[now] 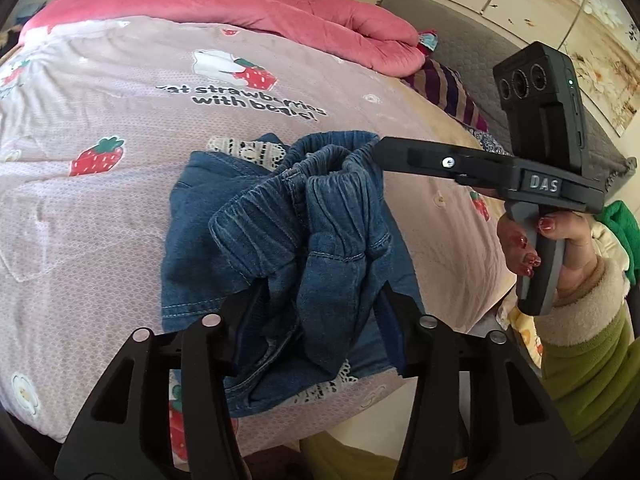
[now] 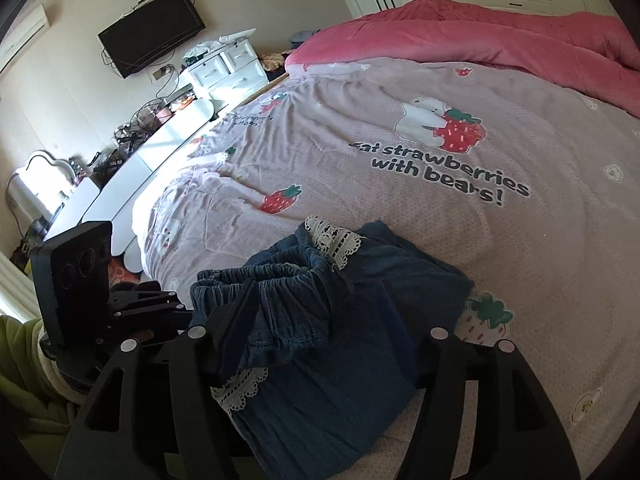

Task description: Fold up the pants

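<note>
Blue denim pants (image 1: 320, 236) with white lace trim lie bunched and partly folded on the pink strawberry bedspread (image 1: 100, 92) near the bed's front edge. My left gripper (image 1: 320, 300) is open, its fingers on either side of the waistband bunch. My right gripper (image 1: 380, 148) comes in from the right with its tip at the elastic waistband; whether it pinches the cloth I cannot tell from here. In the right wrist view the pants (image 2: 340, 340) fill the space between my right gripper's (image 2: 320, 320) spread fingers, with the waistband draped over the left finger (image 2: 236, 320).
A rolled red quilt (image 1: 240, 8) lies across the far side of the bed. A striped pillow (image 1: 448, 88) and grey headboard sit at the right. A white dresser (image 2: 224, 64), a long white desk (image 2: 160, 152) and a wall TV (image 2: 152, 36) stand beyond the bed's left side.
</note>
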The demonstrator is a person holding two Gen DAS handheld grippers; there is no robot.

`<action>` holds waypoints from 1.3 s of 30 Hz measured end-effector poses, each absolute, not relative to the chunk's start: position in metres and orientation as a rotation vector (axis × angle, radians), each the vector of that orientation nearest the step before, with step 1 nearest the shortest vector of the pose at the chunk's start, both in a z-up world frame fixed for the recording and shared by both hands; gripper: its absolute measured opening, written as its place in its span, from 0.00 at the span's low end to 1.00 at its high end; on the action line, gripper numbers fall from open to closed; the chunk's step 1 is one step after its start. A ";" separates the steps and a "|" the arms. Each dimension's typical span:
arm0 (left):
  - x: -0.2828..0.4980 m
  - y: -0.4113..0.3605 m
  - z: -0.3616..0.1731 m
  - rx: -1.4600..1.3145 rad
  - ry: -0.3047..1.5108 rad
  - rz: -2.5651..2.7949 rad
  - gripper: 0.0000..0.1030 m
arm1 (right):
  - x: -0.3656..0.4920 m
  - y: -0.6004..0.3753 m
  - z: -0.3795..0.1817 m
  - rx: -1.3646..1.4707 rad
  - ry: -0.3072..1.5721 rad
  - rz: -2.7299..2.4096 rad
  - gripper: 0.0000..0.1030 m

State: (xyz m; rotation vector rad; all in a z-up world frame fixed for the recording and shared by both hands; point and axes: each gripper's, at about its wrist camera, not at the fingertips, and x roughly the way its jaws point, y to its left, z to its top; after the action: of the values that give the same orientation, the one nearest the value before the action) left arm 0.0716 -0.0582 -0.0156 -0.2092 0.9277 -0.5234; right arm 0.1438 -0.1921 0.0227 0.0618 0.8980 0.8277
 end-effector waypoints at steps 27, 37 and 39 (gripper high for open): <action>0.036 -0.090 -0.019 -0.077 0.912 -0.588 0.48 | 0.144 -0.201 0.010 0.078 0.930 0.801 0.26; 0.032 -0.090 -0.016 -0.074 0.904 -0.573 0.48 | 0.123 -0.196 0.008 -0.018 0.945 0.830 0.58; 0.031 -0.090 -0.016 -0.074 0.906 -0.574 0.48 | 0.122 -0.195 0.005 -0.031 0.949 0.830 0.58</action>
State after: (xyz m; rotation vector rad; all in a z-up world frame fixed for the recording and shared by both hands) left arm 0.0308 -0.0902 -0.0159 -0.0744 0.9058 -0.5738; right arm 0.1222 -0.1947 0.0049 -0.0307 0.9489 0.8302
